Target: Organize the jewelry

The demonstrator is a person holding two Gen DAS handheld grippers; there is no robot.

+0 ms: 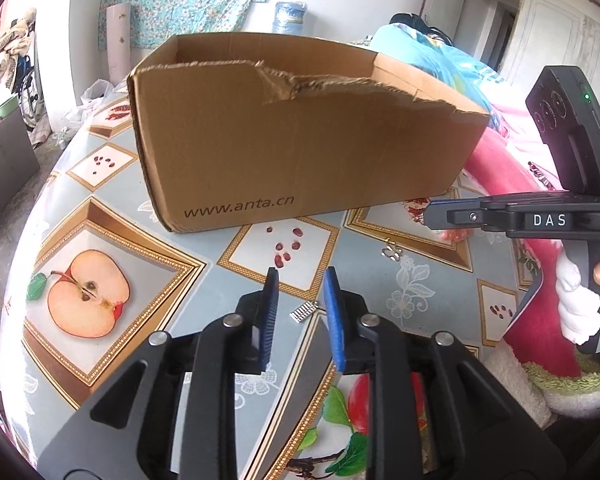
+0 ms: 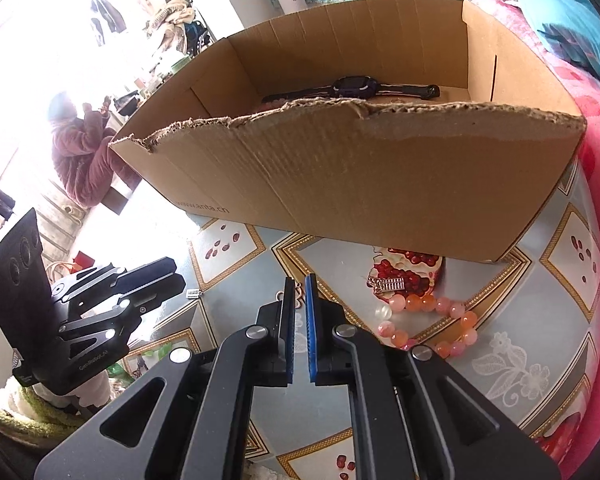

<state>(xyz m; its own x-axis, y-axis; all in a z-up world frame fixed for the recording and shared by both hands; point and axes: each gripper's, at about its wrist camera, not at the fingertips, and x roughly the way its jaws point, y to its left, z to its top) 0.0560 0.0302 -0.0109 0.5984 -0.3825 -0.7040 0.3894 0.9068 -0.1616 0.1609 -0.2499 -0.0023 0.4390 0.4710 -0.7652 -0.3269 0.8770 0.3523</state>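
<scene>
Jewelry lies scattered in front of the open cardboard box (image 2: pixel 380 184), which we read as the collecting place.

In the left wrist view, our left gripper (image 1: pixel 300 292) stands with its jaws partly apart and nothing pressed between them; a small silver clasp (image 1: pixel 302 312) lies on the tablecloth (image 1: pixel 180 208) in the gap, low centre of frame. In the right wrist view, our right gripper (image 2: pixel 299 292) is nearly closed, and a thin rose-coloured piece (image 2: pixel 299 294) shows at its tips, though we cannot tell whether it is pinched. A watch (image 2: pixel 352 88) already rests inside the box, upper centre. The pink bead bracelet (image 2: pixel 432 320) and a small charm (image 2: pixel 384 284) wait at right centre, near the box wall.
</scene>
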